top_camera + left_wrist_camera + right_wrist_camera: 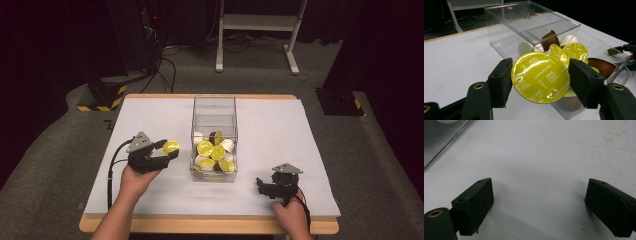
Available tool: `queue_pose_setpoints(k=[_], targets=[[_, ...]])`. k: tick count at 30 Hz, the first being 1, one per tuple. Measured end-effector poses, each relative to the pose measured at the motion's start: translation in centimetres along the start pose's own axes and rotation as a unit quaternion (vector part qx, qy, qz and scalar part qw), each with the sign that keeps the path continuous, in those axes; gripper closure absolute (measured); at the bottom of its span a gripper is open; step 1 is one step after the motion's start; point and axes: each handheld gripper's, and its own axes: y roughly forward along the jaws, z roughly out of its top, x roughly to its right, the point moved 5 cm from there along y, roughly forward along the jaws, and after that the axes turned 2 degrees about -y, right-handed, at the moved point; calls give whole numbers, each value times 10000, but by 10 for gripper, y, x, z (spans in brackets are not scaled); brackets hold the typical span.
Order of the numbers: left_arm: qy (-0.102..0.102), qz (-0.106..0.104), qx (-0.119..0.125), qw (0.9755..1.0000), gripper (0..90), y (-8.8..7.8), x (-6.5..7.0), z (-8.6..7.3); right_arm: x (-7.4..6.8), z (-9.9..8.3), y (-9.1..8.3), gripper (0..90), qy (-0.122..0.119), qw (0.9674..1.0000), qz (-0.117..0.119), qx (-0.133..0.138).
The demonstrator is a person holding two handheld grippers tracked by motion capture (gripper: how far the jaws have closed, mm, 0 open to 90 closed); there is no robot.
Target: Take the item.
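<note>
**Op A:** From the high view, my left gripper point(170, 152) sits at about nine o'clock from the clear box point(214, 172), with its jaws pinching a yellow-lidded coffee pod point(171, 146). The pod is off the tabletop point(280, 135), just beside the box's left wall. More pods point(214, 152) are heaped in the box's near end.

**Op B:** And your right gripper point(260, 186)?

**Op A:** It rests low at about four o'clock from the box, well apart from it.

**Op B:** What does the left gripper view give you?

**Op A:** The pod point(540, 77) is held by its rim, one jaw on each side, foil lid facing the camera and tilted a little. The box point(531, 27) lies beyond, at about one o'clock. I judge the grip thin: only the rim edge is caught. So I'd carry it slowly, clear the wall's top edge, and spread the jaws only once the pod is over the heap.

**Op B:** Right gripper view?

**Op A:** Jaws spread wide over bare tabletop point(544, 157), nothing between them. A corner of the box point(441, 137) is at eleven o'clock. I'd keep that hand parked, out of the left one's way.
</note>
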Motion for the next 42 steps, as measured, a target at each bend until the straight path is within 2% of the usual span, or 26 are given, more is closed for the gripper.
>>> queue_pose_setpoints(k=[3,4,6,7,10,11,14,20,24,28,31,32,36,37,42], targets=[[55,81,-42,9999,378,-2,-7,-2,0,0,0,84,5,10000,-1,-3],[-10,104,-14,9999,378,-1,-8,-3,0,0,0,84,5,10000,-1,-2],[16,138,-45,9999,378,-2,-13,-3,0,0,0,84,5,10000,-1,-2],[-33,171,-13,9998,378,-1,-14,-3,0,0,0,84,5,10000,-1,-1],[16,250,-28,9997,378,1,-19,-4,0,0,0,84,8,10000,2,-3],[-29,279,-9,9996,378,2,-20,-4,0,0,0,84,-1,10000,1,-1],[26,323,-20,9995,378,4,-23,-4,0,0,0,84,-1,10000,1,0],[-2,396,-9,9992,378,10,-28,-4,0,0,0,85,1,10000,1,0],[86,454,-59,9989,378,13,-32,-4,0,0,0,85,0,10000,2,0],[5,527,19,9986,378,17,-37,-2,0,0,0,85,-1,10000,0,0],[33,601,12,9982,378,20,-43,1,0,0,0,84,8,10000,2,-3],[-57,601,80,9981,378,22,-45,2,0,0,0,84,0,10000,0,0],[-80,647,96,9978,378,27,-54,3,0,0,0,84,0,10000,3,0],[-21,672,48,9977,378,28,-58,2,0,0,0,84,0,10000,3,0],[-19,787,-17,9969,378,34,-69,0,0,0,0,84,7,10000,2,-2]])
